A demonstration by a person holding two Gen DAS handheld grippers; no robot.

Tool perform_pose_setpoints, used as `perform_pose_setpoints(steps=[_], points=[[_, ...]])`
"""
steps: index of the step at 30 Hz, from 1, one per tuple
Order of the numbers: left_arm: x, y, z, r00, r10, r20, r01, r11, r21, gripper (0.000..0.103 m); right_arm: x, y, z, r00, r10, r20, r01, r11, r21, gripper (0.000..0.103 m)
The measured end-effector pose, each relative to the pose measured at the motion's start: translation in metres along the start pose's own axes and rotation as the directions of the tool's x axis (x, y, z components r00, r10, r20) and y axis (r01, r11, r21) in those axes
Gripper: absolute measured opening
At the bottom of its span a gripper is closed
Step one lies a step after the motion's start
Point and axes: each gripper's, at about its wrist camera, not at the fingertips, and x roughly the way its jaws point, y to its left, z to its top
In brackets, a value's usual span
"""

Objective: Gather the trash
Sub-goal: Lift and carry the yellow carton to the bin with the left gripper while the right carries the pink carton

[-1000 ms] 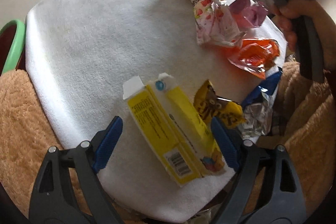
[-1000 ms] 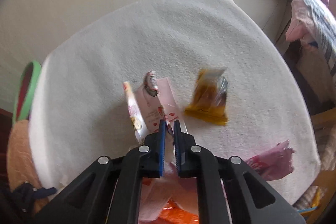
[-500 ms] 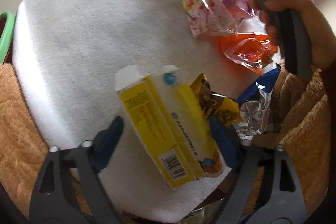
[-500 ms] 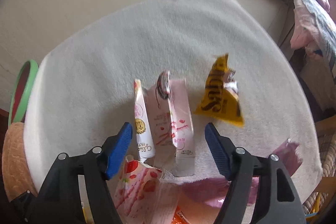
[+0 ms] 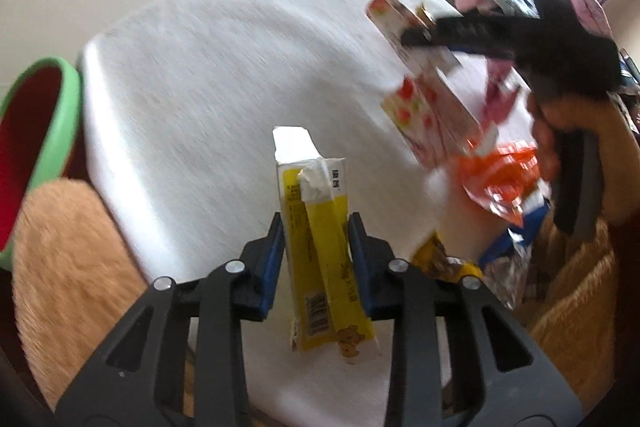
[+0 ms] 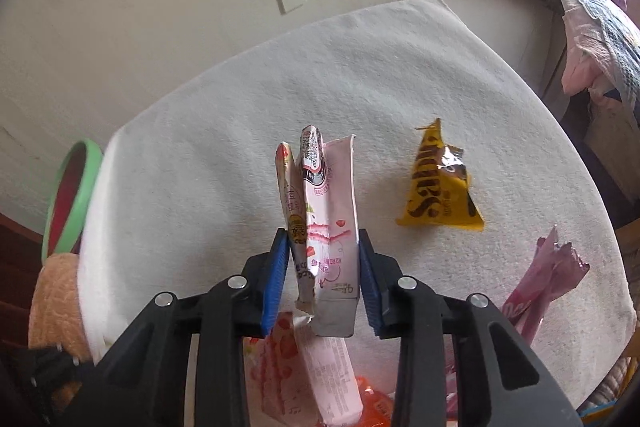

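A flattened yellow drink carton (image 5: pixel 320 267) stands tilted between the blue pads of my left gripper (image 5: pixel 316 227). The jaws are closing and the pads press on its sides, above the white cloth-covered table (image 5: pixel 200 67). My right gripper (image 6: pixel 322 243) is likewise closing on a crumpled pink strawberry carton (image 6: pixel 328 227), with both pads against it. In the left wrist view the right gripper (image 5: pixel 416 37) shows at the upper right with a hand (image 5: pixel 560 131) on its handle.
A green-rimmed bin (image 5: pixel 52 131) sits off the table's left edge beside tan plush fabric (image 5: pixel 68 259). A yellow snack wrapper (image 6: pixel 436 183), a pink wrapper (image 6: pixel 548 287), an orange wrapper (image 5: pixel 500 179) and a strawberry-print packet (image 6: pixel 272 367) lie on the cloth.
The left jaws have closed in on the yellow carton and tipped it up off the cloth. The right gripper went from shut to wide, then closed round the pink carton.
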Motion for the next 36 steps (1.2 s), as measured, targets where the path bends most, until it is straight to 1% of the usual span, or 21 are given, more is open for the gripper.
perform_pose_setpoints(steps=[1, 4, 5, 7, 9, 12, 14, 17, 21, 22, 25, 27, 29, 30, 32, 33, 34, 35, 36], points=[[0.001, 0.000, 0.002, 1.000, 0.009, 0.008, -0.009, 1.000, 0.001, 0.036, 0.000, 0.001, 0.001, 1.000, -0.004, 0.004, 0.004, 1.000, -0.006, 0.033], [0.002, 0.008, 0.007, 1.000, 0.027, 0.016, -0.027, 0.999, -0.023, 0.048, -0.001, 0.003, -0.001, 1.000, -0.012, 0.017, 0.012, 1.000, -0.005, 0.033], [0.000, 0.010, 0.007, 0.999, 0.028, 0.021, -0.027, 0.999, -0.038, 0.054, -0.002, 0.002, -0.001, 1.000, -0.010, 0.023, 0.010, 1.000, 0.004, 0.034], [-0.004, 0.022, 0.003, 0.999, 0.022, 0.031, -0.020, 0.998, -0.060, 0.056, -0.006, 0.001, -0.002, 0.999, -0.007, 0.037, 0.006, 1.000, 0.018, 0.034], [-0.004, 0.024, -0.001, 0.999, 0.025, 0.030, -0.023, 0.997, -0.068, 0.067, -0.010, -0.001, -0.002, 0.999, -0.001, 0.052, -0.001, 1.000, 0.030, 0.034], [0.009, 0.015, -0.004, 1.000, 0.029, 0.008, -0.028, 0.997, -0.074, 0.073, -0.013, -0.002, -0.002, 0.998, 0.002, 0.065, -0.005, 0.999, 0.036, 0.035], [0.016, 0.011, -0.003, 0.999, 0.040, 0.001, -0.040, 0.997, -0.071, 0.074, -0.015, -0.001, -0.001, 0.998, 0.005, 0.069, -0.008, 0.999, 0.040, 0.035], [0.018, 0.013, -0.005, 0.997, 0.077, 0.003, -0.077, 0.993, -0.086, 0.074, -0.017, -0.001, 0.000, 0.997, 0.006, 0.078, -0.009, 0.999, 0.040, 0.035], [0.006, 0.026, -0.002, 0.992, 0.110, 0.063, -0.100, 0.985, -0.143, 0.075, -0.019, -0.001, -0.002, 0.996, 0.010, 0.085, -0.014, 0.999, 0.047, 0.036], [0.007, 0.030, -0.001, 0.991, 0.116, 0.060, -0.106, 0.983, -0.148, 0.075, -0.019, -0.001, -0.002, 0.996, 0.012, 0.085, -0.016, 0.999, 0.048, 0.036], [0.016, 0.037, -0.003, 0.993, 0.119, 0.011, -0.116, 0.983, -0.141, 0.076, -0.019, 0.000, -0.001, 0.997, 0.015, 0.082, -0.018, 0.999, 0.045, 0.036], [0.022, 0.032, -0.002, 0.990, 0.143, 0.002, -0.142, 0.984, -0.105, 0.078, -0.019, 0.000, -0.001, 0.997, 0.017, 0.081, -0.020, 0.999, 0.040, 0.036], [0.030, 0.025, -0.002, 0.989, 0.149, -0.016, -0.150, 0.987, -0.064, 0.080, -0.018, 0.000, -0.001, 0.997, 0.016, 0.080, -0.019, 0.999, 0.037, 0.036], [0.036, 0.021, -0.002, 0.989, 0.146, -0.026, -0.147, 0.988, -0.047, 0.080, -0.018, 0.001, -0.001, 0.997, 0.015, 0.081, -0.018, 0.999, 0.039, 0.036], [0.045, 0.020, -0.004, 0.988, 0.147, -0.048, -0.149, 0.988, -0.045, 0.080, -0.018, 0.000, -0.001, 0.996, 0.016, 0.083, -0.020, 0.999, 0.044, 0.036], [0.048, 0.020, -0.004, 0.987, 0.153, -0.051, -0.156, 0.987, -0.048, 0.076, -0.019, -0.001, -0.001, 0.996, 0.016, 0.085, -0.020, 0.999, 0.047, 0.036], [0.047, 0.019, -0.004, 0.986, 0.165, -0.034, -0.167, 0.985, -0.048, 0.068, -0.019, -0.002, -0.001, 0.996, 0.016, 0.087, -0.021, 0.999, 0.050, 0.036], [0.045, 0.019, -0.003, 0.985, 0.170, -0.022, -0.171, 0.984, -0.049, 0.052, -0.020, -0.002, -0.001, 0.996, 0.017, 0.090, -0.022, 0.998, 0.053, 0.036], [0.043, 0.019, -0.002, 0.986, 0.166, -0.020, -0.167, 0.985, -0.049, 0.046, -0.021, -0.003, 0.000, 0.995, 0.019, 0.094, -0.024, 0.998, 0.056, 0.036]])
